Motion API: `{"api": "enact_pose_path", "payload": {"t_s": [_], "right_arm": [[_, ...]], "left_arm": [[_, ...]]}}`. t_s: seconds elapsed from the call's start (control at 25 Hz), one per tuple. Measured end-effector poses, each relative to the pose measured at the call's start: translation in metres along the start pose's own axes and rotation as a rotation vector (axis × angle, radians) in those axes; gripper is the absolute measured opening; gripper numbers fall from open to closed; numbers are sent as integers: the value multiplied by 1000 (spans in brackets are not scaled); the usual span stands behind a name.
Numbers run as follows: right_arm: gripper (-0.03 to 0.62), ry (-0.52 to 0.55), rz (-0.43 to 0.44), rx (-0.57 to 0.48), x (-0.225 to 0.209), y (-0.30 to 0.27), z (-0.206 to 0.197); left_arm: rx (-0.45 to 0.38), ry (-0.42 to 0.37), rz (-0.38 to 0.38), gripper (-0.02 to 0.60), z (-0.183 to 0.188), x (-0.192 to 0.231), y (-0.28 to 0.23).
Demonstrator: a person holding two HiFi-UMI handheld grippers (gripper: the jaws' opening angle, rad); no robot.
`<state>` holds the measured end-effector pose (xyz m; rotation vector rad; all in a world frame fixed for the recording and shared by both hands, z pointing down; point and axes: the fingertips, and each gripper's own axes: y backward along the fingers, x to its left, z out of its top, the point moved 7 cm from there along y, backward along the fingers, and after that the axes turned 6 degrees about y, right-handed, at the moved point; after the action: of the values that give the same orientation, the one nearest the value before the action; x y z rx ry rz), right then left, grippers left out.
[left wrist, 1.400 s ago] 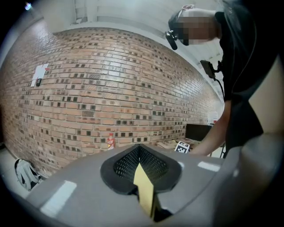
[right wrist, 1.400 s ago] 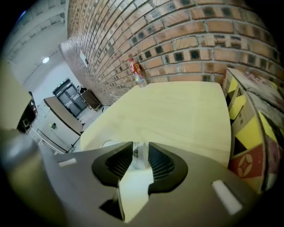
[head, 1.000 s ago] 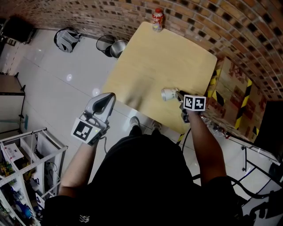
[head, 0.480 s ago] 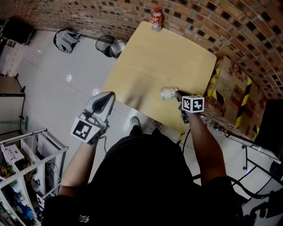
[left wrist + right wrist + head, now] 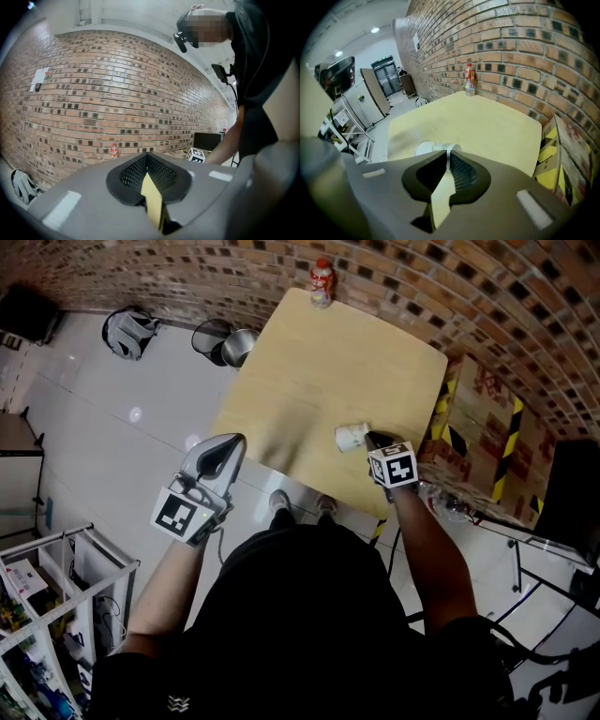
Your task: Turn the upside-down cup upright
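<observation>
The cup [image 5: 352, 437] is pinched by the right gripper [image 5: 371, 440], whose jaws have just been closing on its wall. It is tipped sideways, not yet upright. The left gripper [image 5: 225, 452] is closed tight on nothing, at the left.

wide open tabletop [image 5: 319, 371] between cup [image 5: 352, 437] and bottle [image 5: 322, 282] at far edge; brick wall [image 5: 450, 296] behind, boxes [image 5: 478, 418] right

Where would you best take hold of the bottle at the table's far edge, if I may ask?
Probably the bottle at mid-body, approached level across the table: it stands upright and slim, with the brick wall close behind it.
</observation>
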<state>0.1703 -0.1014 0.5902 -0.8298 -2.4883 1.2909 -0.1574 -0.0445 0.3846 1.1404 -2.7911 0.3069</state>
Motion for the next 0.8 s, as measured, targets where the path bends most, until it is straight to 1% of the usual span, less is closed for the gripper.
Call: {"api": "enact_pose_path", "payload": {"t_s": [0.24,0.4,0.6,0.8], "right_arm": [[14,110,-22,18,30,6,11],[8,180,-11,21,57,6,22],[11,215,7,46,81,-6,25],[10,248,34,66,99,-16,30]], "left_arm": [[-17,9,-19,0,-2,3,5],[-24,3,-22,0,-5,7,11],[-15,10,-26,0,-14,8,20],[-28,8,-24,0,-10,12,26]]}}
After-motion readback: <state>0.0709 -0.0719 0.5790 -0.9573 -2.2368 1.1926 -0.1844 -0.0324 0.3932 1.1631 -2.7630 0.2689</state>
